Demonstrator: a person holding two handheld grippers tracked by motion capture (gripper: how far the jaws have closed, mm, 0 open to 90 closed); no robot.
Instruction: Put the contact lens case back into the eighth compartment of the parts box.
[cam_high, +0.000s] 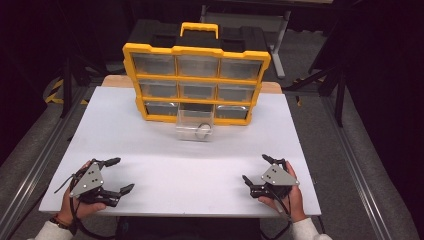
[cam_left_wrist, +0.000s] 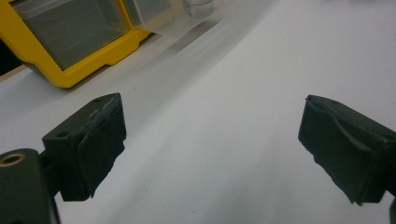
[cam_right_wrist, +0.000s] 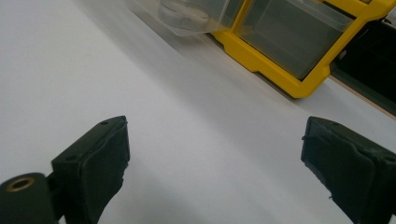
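Note:
A yellow organizer (cam_high: 196, 82) with clear drawers stands upright at the back of the white table (cam_high: 150, 155). Its bottom middle drawer (cam_high: 195, 125) is pulled out and holds a small metal ring (cam_high: 203, 130). My left gripper (cam_high: 120, 175) rests near the front left edge, open, nothing between its jaws (cam_left_wrist: 212, 154). My right gripper (cam_high: 256, 170) sits near the front right edge, open and empty too (cam_right_wrist: 215, 172). The organizer's corner (cam_left_wrist: 70, 42) appears at the top left of the left gripper view, and at the top right (cam_right_wrist: 289, 42) of the right gripper view beside the pulled-out drawer (cam_right_wrist: 191, 16).
A black case with a yellow handle (cam_high: 199, 29) stands behind the organizer. Dark floor and metal frame legs (cam_high: 280, 35) surround the table. A wide stretch of bare white tabletop lies between the grippers and the organizer.

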